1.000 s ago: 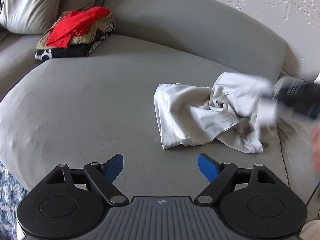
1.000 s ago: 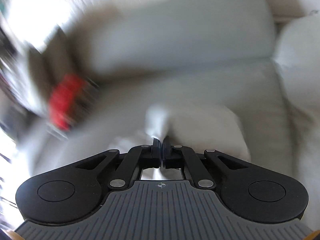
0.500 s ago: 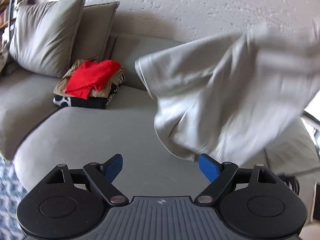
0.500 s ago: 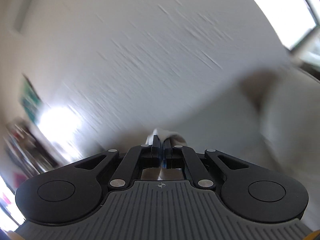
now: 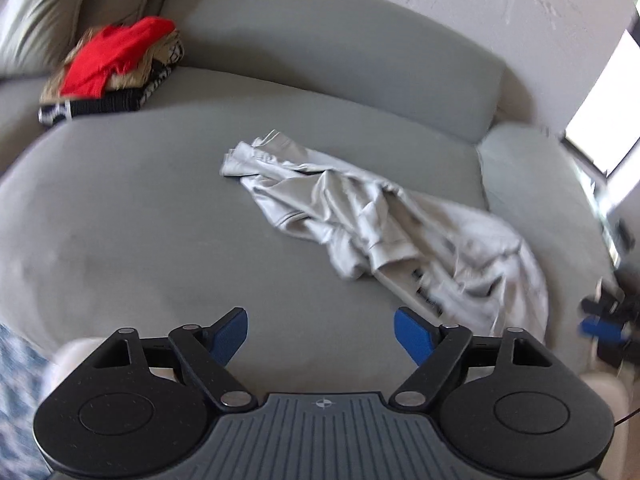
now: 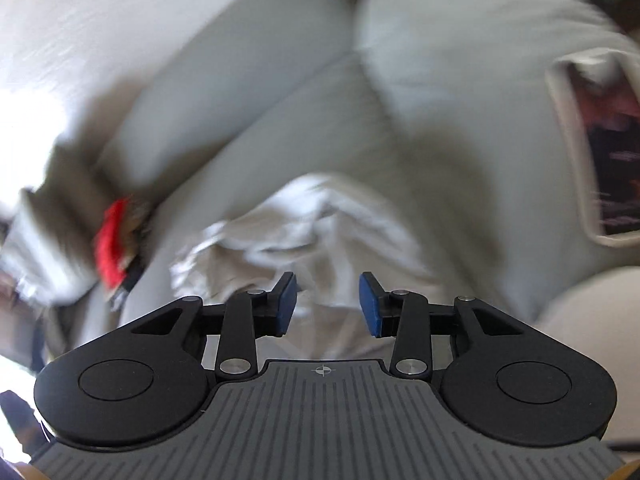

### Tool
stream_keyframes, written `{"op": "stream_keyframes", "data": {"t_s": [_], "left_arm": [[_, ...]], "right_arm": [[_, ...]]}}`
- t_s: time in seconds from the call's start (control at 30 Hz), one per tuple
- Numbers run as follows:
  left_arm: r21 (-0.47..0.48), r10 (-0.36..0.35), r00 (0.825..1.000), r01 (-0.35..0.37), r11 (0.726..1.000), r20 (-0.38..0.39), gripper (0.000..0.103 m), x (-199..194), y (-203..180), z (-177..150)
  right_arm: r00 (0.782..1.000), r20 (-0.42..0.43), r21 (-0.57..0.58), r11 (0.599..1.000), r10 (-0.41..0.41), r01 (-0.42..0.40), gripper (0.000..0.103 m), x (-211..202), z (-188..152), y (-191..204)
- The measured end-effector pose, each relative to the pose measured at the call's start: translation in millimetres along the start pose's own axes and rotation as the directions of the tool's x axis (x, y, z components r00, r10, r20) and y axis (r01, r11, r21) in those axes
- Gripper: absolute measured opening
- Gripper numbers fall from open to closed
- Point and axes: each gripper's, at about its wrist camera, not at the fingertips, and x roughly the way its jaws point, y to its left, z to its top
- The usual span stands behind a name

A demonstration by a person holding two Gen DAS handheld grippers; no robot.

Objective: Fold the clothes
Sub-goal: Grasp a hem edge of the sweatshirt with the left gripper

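A crumpled light grey garment (image 5: 372, 220) lies on the grey sofa seat (image 5: 140, 220), stretched from the middle toward the right. My left gripper (image 5: 320, 336) is open and empty above the seat's front edge, short of the garment. My right gripper (image 6: 328, 304) is open and empty just above the garment's near end (image 6: 304, 224); this view is blurred. The right gripper also shows at the right edge of the left wrist view (image 5: 604, 320).
A stack of folded clothes with a red piece on top (image 5: 116, 68) sits at the back left by grey cushions (image 5: 44, 16). The sofa backrest (image 5: 340, 64) runs behind. A side cushion (image 5: 532, 184) lies right. A framed dark object (image 6: 604, 160) is at the far right.
The right gripper swung the garment up through the air, laid it back on the seat more spread out, and opened, letting go. The left gripper stayed open.
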Motion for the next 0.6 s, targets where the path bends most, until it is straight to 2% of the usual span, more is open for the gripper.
{"op": "stream_keyframes", "data": {"t_s": [0.1,0.13,0.17,0.23,0.33,0.47,0.6], "left_arm": [[-0.138,-0.068,0.998,0.065,0.988,-0.019,0.063,18,1,2],[-0.182,-0.097,0.995,0.091,0.979,-0.026,0.052,26,2,5],[-0.225,-0.127,0.991,0.117,0.967,-0.031,0.045,34,2,8],[-0.289,-0.18,0.984,0.168,0.943,-0.016,0.039,46,5,17],[-0.356,-0.215,0.977,0.203,0.912,0.005,0.037,64,7,33],[-0.43,-0.234,0.972,0.212,0.878,0.001,0.038,88,11,51],[-0.441,-0.25,0.967,0.203,0.874,-0.049,0.038,112,9,60]], "right_arm": [[0.999,-0.027,-0.069,0.996,0.048,-0.05,0.042,12,-13,13],[0.998,-0.031,-0.087,0.995,0.056,-0.058,0.042,14,-18,16],[0.997,-0.038,-0.1,0.993,0.062,-0.065,0.042,19,-19,17],[0.997,-0.045,-0.116,0.991,0.06,-0.065,0.045,28,-20,18],[0.999,-0.033,-0.106,0.993,0.043,-0.046,0.048,37,-20,13],[0.999,-0.031,-0.067,0.997,0.031,-0.033,0.05,44,-16,2],[0.999,-0.038,-0.043,0.999,0.01,-0.012,0.05,50,-14,-8]]}}
